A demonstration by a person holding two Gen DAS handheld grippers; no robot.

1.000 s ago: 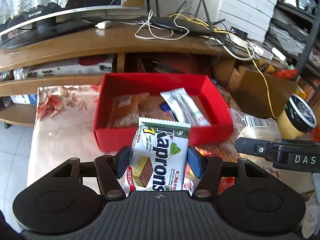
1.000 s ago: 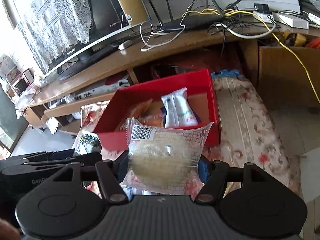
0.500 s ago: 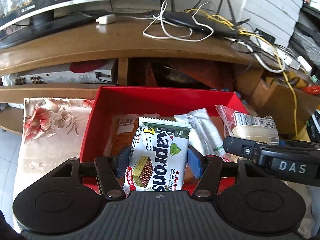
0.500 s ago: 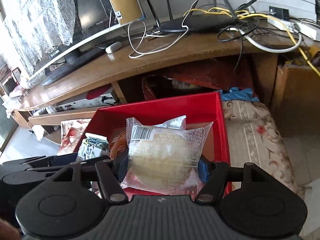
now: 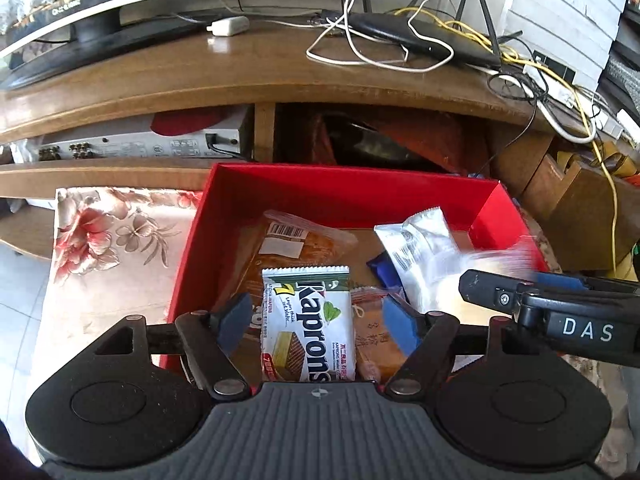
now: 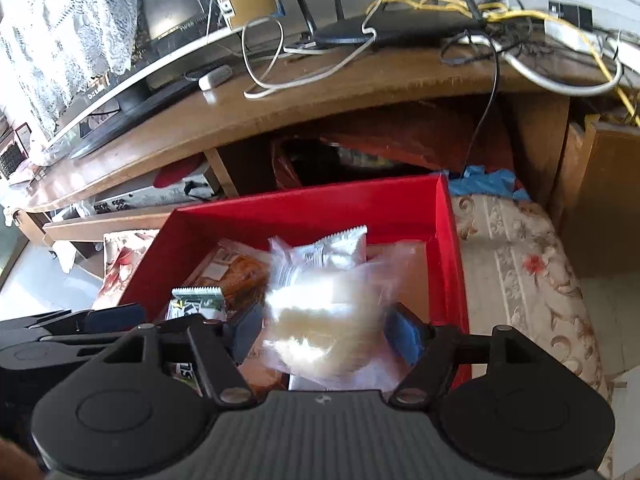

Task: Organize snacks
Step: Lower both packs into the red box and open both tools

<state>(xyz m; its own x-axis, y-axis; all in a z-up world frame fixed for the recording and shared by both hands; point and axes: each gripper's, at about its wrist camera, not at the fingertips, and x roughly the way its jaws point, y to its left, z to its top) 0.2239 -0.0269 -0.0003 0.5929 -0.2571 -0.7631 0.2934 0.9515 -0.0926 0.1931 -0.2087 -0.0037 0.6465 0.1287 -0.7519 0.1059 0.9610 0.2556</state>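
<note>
A red box (image 5: 344, 196) holds several snack packs, among them an orange-brown pack (image 5: 288, 244) and a silver pack (image 5: 420, 240). My left gripper (image 5: 316, 320) is open over the box; the Kaprons wafer pack (image 5: 308, 324) sits loose between its blue pads, clear of both. My right gripper (image 6: 326, 330) is open over the box (image 6: 304, 208); the clear bag with a pale bun (image 6: 324, 316) is blurred between its pads, dropping free. The silver pack (image 6: 336, 252) lies behind it. The right gripper's finger (image 5: 532, 304) shows in the left wrist view.
The box stands on a floral cloth (image 5: 108, 240) on a low table. Behind is a wooden TV stand (image 5: 240, 80) with a TV base, a router (image 5: 420, 40) and tangled cables. A cardboard box (image 5: 580, 208) stands at the right.
Both grippers moved forward over the red box and opened. The wafer pack and the bun bag, held before, are now released; the bun bag is blurred in motion.
</note>
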